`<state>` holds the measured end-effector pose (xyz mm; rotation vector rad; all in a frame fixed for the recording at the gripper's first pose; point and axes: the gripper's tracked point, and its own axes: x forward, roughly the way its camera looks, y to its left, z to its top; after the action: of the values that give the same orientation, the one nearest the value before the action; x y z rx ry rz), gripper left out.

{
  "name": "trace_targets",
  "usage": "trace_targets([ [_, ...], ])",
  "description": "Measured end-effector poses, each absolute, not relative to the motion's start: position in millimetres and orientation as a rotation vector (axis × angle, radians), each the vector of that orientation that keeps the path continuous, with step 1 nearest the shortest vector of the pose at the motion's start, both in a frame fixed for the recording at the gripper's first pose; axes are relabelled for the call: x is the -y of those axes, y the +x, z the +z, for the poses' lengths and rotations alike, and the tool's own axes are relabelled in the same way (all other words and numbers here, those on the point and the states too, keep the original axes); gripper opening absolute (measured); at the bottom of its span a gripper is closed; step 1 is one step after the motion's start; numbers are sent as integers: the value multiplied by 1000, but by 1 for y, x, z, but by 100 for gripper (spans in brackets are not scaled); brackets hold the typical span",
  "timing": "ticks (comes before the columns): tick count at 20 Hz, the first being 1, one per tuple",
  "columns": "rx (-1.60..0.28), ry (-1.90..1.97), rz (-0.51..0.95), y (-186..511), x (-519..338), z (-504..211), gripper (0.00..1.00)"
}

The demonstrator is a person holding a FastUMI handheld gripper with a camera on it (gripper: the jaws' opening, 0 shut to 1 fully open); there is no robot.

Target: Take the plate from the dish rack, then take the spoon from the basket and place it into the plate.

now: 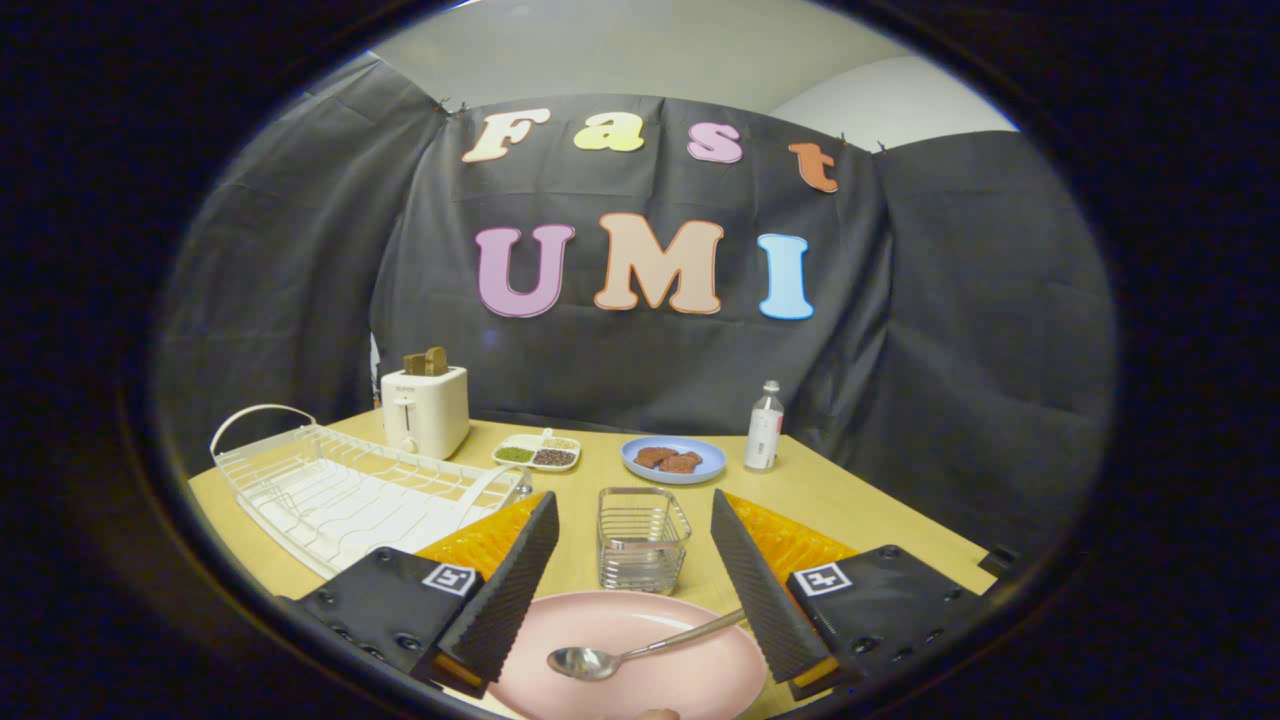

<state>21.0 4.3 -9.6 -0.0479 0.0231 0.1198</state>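
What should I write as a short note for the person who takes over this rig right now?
Tool: open, holding nothing; its fingers stand apart on either side of the basket.
Pink plate: out of the dish rack, flat on the table, between the fingers.
Spoon: in the plate, bowl toward the left finger, handle over the rim toward the right finger.
Wire basket: just beyond the plate; no cutlery visible inside.
Done: plate taken out, spoon placed in it.
Left: apparently nothing; just draw the tool back.
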Motion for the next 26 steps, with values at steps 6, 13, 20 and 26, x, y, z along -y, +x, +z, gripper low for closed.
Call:
trace_targets([
  [6, 10, -14, 149, 10, -6, -6, 98],
  [13, 1, -23, 177, 10, -17, -9, 98],
  [20, 22, -11, 208, 7, -23, -5, 98],
  [26, 25, -2, 210, 5, -21, -5, 98],
])
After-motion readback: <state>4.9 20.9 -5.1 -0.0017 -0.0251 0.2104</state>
